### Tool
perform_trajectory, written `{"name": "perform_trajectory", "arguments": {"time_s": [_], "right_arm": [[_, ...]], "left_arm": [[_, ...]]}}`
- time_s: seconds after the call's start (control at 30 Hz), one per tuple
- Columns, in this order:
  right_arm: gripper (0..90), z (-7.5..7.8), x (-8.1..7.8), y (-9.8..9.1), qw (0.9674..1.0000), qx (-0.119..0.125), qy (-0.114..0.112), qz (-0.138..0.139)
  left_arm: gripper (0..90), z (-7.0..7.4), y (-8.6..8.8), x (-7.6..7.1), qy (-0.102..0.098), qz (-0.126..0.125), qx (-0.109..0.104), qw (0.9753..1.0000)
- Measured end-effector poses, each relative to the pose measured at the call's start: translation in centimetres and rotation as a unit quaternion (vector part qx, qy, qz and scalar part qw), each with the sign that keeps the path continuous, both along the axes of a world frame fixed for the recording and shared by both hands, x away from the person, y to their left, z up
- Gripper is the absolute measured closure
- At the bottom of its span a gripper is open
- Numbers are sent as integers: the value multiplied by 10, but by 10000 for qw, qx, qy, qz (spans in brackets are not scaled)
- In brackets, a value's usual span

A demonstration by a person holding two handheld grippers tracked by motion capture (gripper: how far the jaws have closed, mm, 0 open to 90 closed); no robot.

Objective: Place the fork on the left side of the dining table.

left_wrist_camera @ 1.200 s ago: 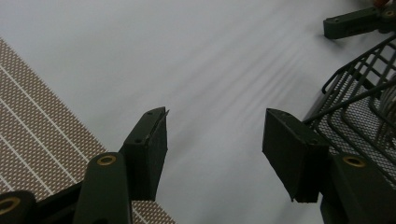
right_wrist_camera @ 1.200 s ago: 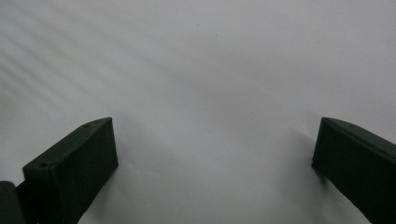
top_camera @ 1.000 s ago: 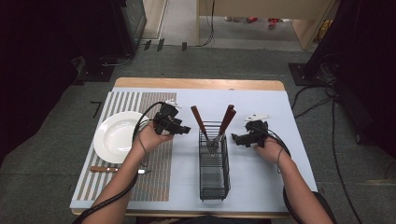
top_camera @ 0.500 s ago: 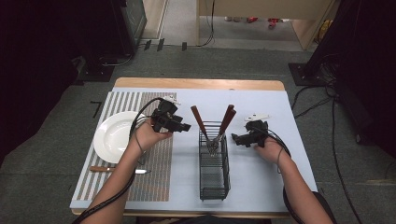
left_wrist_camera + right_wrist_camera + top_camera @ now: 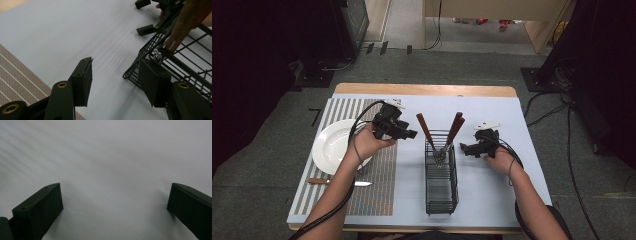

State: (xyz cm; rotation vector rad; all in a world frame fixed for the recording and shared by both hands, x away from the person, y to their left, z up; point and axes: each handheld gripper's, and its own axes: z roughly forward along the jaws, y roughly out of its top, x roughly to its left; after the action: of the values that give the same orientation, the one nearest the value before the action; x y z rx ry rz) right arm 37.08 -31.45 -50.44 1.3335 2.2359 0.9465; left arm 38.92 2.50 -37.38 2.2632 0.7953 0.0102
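A black wire basket (image 5: 428,172) stands mid-table on the pale blue mat (image 5: 492,195). Two utensils lean in its far end, brown handles (image 5: 424,129) (image 5: 455,127) sticking up. My left gripper (image 5: 412,134) hovers just left of the basket's far end, open with nothing between its jaws. In the left gripper view the left gripper (image 5: 116,65) looks past the basket's corner (image 5: 150,47) and a brown handle (image 5: 185,25). My right gripper (image 5: 463,148) is open and low over the mat, right of the basket; the right gripper (image 5: 115,192) has bare mat between its jaws.
A striped placemat (image 5: 377,185) covers the table's left part. On it lie a white plate (image 5: 329,150) and a wooden-handled knife (image 5: 337,182) near the front. Cables trail from both grippers. The table's wooden far edge (image 5: 422,89) borders grey floor.
The left gripper has shifted only slightly beside the basket's far end. The right gripper has stayed where it was.
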Motion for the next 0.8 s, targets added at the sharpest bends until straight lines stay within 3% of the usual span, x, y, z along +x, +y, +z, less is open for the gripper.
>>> {"name": "perform_trajectory", "arguments": {"time_s": [0.8], "right_arm": [[0, 0, 0, 0, 10000, 7, 4, -6]], "left_arm": [[478, 42, -3, -9, -212, -276, -307, 9989]]}}
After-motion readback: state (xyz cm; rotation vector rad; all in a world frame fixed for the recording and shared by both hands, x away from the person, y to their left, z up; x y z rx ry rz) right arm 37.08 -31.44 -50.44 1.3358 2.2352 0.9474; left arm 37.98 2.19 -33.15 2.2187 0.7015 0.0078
